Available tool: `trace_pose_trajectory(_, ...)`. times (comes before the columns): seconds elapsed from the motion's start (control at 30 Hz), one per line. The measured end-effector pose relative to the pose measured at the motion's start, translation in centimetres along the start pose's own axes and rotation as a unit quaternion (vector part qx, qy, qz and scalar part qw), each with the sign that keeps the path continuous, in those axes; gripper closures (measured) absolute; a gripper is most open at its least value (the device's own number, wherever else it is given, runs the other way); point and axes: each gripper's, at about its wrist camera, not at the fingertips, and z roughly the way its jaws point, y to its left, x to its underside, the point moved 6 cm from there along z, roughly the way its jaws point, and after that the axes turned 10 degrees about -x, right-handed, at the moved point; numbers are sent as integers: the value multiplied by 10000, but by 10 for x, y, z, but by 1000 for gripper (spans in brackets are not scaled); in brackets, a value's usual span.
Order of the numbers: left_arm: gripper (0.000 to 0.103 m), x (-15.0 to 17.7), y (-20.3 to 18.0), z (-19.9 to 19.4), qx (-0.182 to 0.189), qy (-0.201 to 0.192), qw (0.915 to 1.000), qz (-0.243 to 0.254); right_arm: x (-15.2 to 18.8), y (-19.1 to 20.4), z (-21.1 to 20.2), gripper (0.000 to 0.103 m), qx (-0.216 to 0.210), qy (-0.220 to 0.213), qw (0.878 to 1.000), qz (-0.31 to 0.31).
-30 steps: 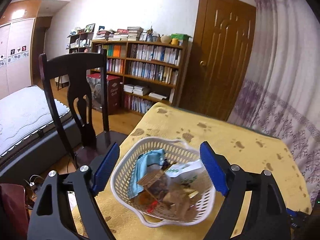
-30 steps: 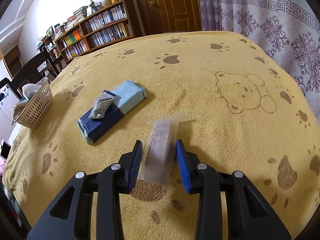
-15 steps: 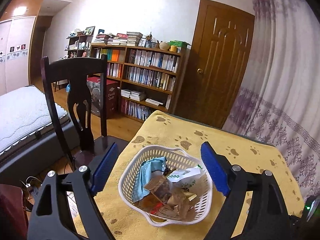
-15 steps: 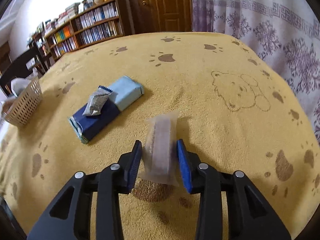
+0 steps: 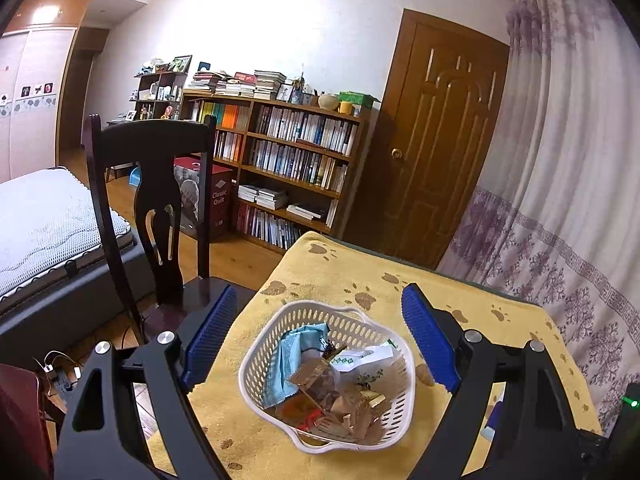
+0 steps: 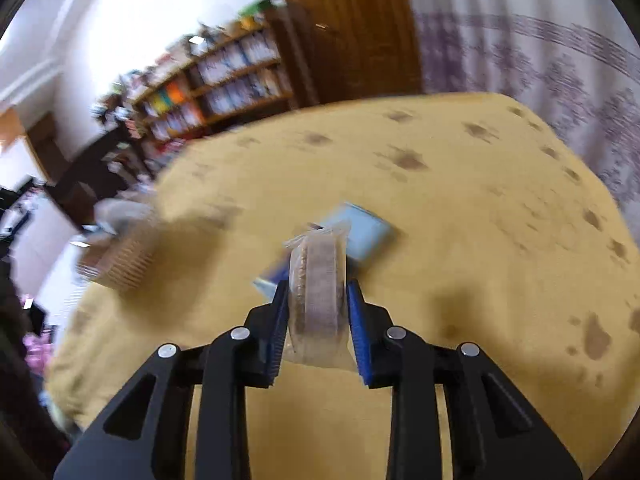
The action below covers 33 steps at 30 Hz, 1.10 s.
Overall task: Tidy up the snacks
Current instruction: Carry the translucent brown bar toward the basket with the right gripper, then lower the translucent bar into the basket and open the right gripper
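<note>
At the bottom centre of my right wrist view, my right gripper (image 6: 316, 312) is clenched on a clear-wrapped snack pack (image 6: 318, 280), gripped across its flat sides and lifted clear of the yellow cloth (image 6: 480, 240). I judge it light, with slippery crinkly film and a brittle biscuit inside. Firm but gentle pressure on the broad faces, not the loose sealed ends, seems safest.

Beyond it, mid-frame, a blue packet (image 6: 366, 236) lies on the cloth. The basket (image 6: 120, 256) sits blurred at the left edge.

In my left wrist view, my left gripper (image 5: 316, 344) is spread wide and holds nothing. Its pads frame the white basket (image 5: 400, 408) of wrappers, lower centre. A dark chair (image 5: 152, 184) stands beyond at left, and a bookshelf (image 5: 288, 160) at the back.

Against a second ago, the right view has swung left and blurred, and the pack now covers part of the blue packet. The left view has drawn back, so the basket looks smaller.
</note>
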Motion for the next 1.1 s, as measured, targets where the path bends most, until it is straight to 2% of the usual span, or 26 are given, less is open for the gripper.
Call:
trace_pose_trajectory(0.17,15,-8,14,-7,-8,-86,9997,-236,-17,70,21,74,-618,75,9968,-510)
trace_pose_trajectory(0.37,14,-14,23,-13,63,-163,9991,-388,-27,152,51,74,-1305,307,9851,-1074)
trace_pose_trajectory(0.47,14,-17,27,-16,118,-181,9986,-493,-27,184,74,74,-1547,562,9787,-1227)
trace_pose_trajectory(0.57,14,-18,29,-16,158,-193,9983,-535,-26,211,103,74,-1611,811,9734,-1414)
trace_pose_trajectory(0.73,14,-20,32,-14,210,-159,9976,-634,-24,231,152,74,-1446,1124,9715,-1507)
trace_pose_trajectory(0.83,14,-19,32,-12,238,-132,9975,-653,-31,233,173,74,-1274,1077,9744,-1509)
trace_pose_trajectory(1.1,14,-17,32,-5,244,-26,9975,-665,-38,227,181,73,-1278,1011,9762,-1430)
